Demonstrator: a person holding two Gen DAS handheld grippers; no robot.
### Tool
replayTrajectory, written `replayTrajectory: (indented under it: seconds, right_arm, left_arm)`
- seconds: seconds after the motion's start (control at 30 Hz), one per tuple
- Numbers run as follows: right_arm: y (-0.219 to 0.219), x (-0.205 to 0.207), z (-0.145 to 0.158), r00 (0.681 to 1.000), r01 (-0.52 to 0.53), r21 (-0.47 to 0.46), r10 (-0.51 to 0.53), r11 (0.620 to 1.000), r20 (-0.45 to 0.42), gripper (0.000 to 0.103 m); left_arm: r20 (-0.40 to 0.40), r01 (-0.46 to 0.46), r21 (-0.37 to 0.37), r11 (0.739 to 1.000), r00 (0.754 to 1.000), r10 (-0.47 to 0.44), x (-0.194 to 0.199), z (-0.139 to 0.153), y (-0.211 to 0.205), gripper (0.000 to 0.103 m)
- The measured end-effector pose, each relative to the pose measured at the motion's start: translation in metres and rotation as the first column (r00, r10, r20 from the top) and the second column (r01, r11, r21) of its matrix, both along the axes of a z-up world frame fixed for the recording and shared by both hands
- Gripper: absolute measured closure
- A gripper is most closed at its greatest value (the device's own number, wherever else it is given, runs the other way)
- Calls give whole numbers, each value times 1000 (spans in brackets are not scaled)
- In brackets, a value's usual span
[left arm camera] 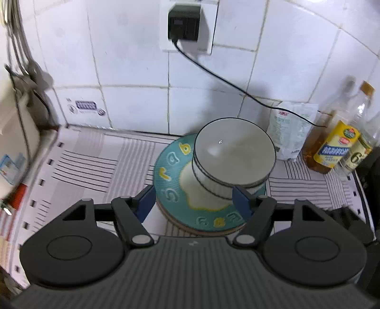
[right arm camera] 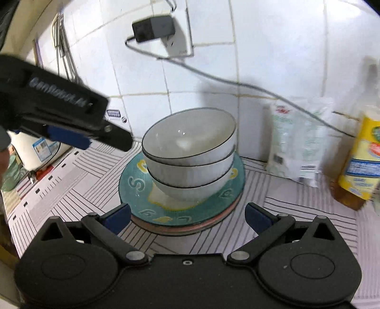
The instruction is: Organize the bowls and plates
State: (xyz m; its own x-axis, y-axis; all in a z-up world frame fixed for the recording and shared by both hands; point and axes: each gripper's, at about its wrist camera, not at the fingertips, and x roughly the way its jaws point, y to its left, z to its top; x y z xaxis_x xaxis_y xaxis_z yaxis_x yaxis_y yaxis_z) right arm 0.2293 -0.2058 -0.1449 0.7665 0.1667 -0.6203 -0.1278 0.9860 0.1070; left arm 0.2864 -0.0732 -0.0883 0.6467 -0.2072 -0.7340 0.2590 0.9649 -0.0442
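Observation:
Three white bowls with dark rims [right arm camera: 190, 154] are nested in a stack on a teal plate with yellow patterns [right arm camera: 133, 187]. That plate lies on top of at least one more plate with a pinkish edge. In the left wrist view the bowl stack [left arm camera: 234, 152] and teal plate [left arm camera: 171, 180] sit just beyond my left gripper [left arm camera: 193, 204], which is open with nothing pressed between its blue pads. The right wrist view shows the left gripper [right arm camera: 114, 135] hanging up and to the left of the bowls, apart from them. My right gripper [right arm camera: 187, 215] is open in front of the plates, holding nothing.
A striped cloth [right arm camera: 296, 214] covers the counter. A white bag [right arm camera: 294, 142] and oil bottles [left arm camera: 332, 147] stand at the right against the tiled wall. A black charger [left arm camera: 184, 22] sits in a wall socket, its cable trailing right. A white appliance [right arm camera: 35, 152] stands at the left.

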Motion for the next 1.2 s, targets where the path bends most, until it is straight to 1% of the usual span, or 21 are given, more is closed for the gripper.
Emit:
replayTrajectory:
  seconds: [0.1,0.23,0.4,0.47,0.63,0.73,0.83,1.1,1.2]
  right_arm:
    - [3,-20,18,999,36,-32,-36,999,7,0]
    - [8,-48,43,996,91,-55,-91,994,2,0]
    - [17,-84,74,989,147,-117,-145,982,20,0]
    - [18,-100,83,985,173,-119,-171,978,26,0]
    - [12,-133,100,970,238,-88,-241,967,-20,0]
    - [8,-151,111,964,260,-56,-262,964,-40,0]
    - [4,-167,119,960,278,-34,-279,960,-37,0]
    - [7,-199,137,939,343,-77,-344,936,-9,0]
    - [9,-207,143,937,346,-86,-349,934,-14,0]
  left_arm:
    - [29,9,27,1000,1000,-10,-25,13,6,26]
    - [41,10,44,999,999,-12,-59,29,18,18]
    - [67,0,65,998,998,-4,-101,48,34,3]
    - [76,-4,76,997,997,-2,-114,54,39,0]
    - [88,-17,103,995,996,8,-137,68,51,0]
    - [81,-20,120,993,997,10,-149,74,56,0]
    - [70,-17,159,987,998,6,-159,78,57,0]
    - [113,9,156,988,993,-27,-189,88,60,0]
    - [129,9,145,989,991,-28,-199,91,61,0]
